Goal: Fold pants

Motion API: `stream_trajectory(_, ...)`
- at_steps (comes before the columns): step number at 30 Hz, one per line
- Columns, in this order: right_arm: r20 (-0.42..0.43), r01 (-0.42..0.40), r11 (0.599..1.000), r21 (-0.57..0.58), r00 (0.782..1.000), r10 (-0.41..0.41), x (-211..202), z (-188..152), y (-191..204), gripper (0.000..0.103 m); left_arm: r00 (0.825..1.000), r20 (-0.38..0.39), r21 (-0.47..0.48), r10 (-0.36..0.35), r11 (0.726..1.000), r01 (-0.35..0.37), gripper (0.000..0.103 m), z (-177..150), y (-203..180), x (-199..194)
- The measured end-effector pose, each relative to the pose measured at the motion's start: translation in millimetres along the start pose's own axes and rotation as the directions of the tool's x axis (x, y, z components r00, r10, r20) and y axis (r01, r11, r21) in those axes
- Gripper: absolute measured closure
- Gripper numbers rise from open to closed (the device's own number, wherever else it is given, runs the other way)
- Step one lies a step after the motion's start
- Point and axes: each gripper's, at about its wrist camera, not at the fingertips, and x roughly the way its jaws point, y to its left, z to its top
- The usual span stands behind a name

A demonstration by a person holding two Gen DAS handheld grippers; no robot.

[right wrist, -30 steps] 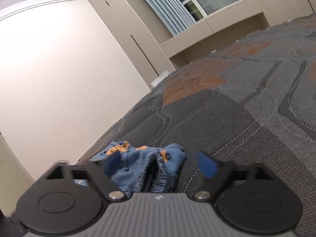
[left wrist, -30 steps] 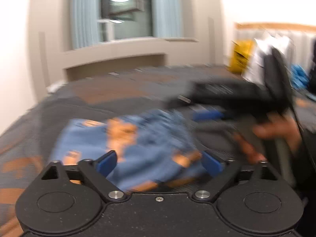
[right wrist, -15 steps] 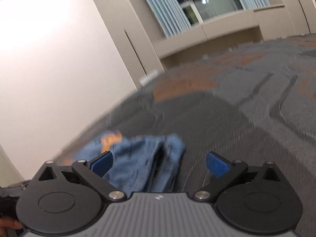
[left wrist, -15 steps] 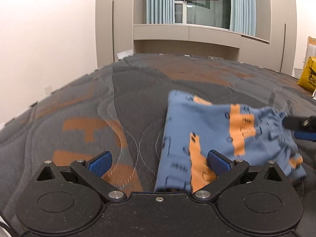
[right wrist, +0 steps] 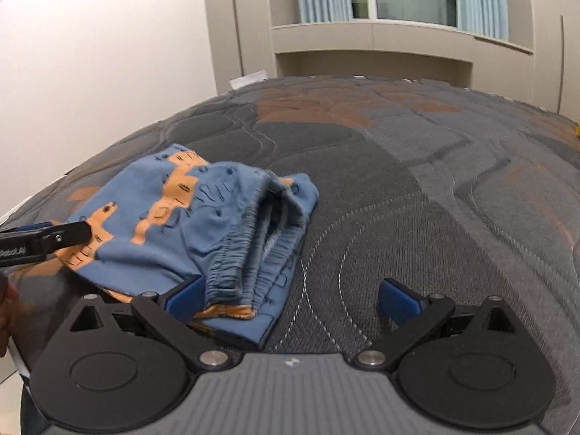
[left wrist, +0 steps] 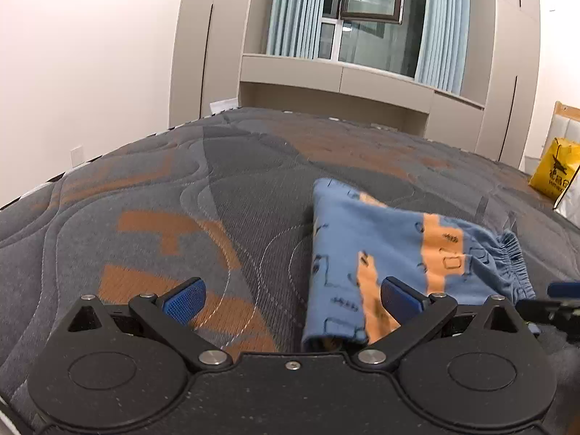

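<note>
Small blue pants with orange blocks lie folded in a bundle on the mattress. My left gripper is open and empty just in front of their left end; its right finger stands over the cloth. In the right wrist view the pants lie left of centre, elastic waistband toward me. My right gripper is open and empty, its left finger at the waistband. The left gripper's fingers show at the left edge, over the pants' left end.
The grey and orange quilted mattress stretches far ahead and to the right. A wall, cabinets and a curtained window stand behind it. A yellow bag sits at the far right edge. A white wall runs along the left.
Both grippers have drawn back from the pants and swung round; the right one now sits higher and sees the whole bundle. The pants lie still, let go.
</note>
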Motion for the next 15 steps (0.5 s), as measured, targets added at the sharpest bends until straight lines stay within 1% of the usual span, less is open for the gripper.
stream_trajectory(3,0.069,-0.028,0.999,-0.026,0.997,0.030,-3.3,19.2,1.3,0.000,1.000,0.009,-0.006,-0.022,1.000,0.022,0.001,0.4,-1.6,5.7)
stream_trajectory(6,0.101,-0.049,0.995,-0.088,0.993,0.058,14.8,46.1,4.7,0.000,1.000,-0.020,-0.036,-0.023,0.999,0.022,0.001,-2.5,1.3,12.9)
stream_trajectory(8,0.087,-0.066,0.989,-0.129,0.993,0.078,33.0,62.8,8.3,0.000,0.999,-0.005,-0.079,-0.040,0.996,0.039,0.001,-2.4,9.0,11.8)
stream_trajectory(11,0.077,-0.099,0.979,-0.179,0.990,0.114,60.2,84.3,20.3,0.000,0.997,-0.026,-0.176,-0.070,0.982,0.065,0.001,-5.2,21.9,15.3)
stream_trajectory(12,0.066,-0.111,0.975,-0.192,0.990,0.125,69.4,88.3,25.2,0.000,0.996,-0.021,-0.192,-0.083,0.978,0.078,0.001,-5.7,25.2,15.2)
stream_trajectory(13,0.048,-0.111,0.973,-0.203,0.991,0.123,80.1,91.4,29.8,0.000,0.996,-0.013,-0.204,-0.094,0.975,0.089,0.001,-6.2,27.6,14.5)
stream_trajectory(15,0.006,-0.090,0.967,-0.240,0.996,0.094,97.5,87.0,42.4,0.000,0.995,-0.003,-0.216,-0.104,0.971,0.101,0.001,-7.3,29.9,14.4)
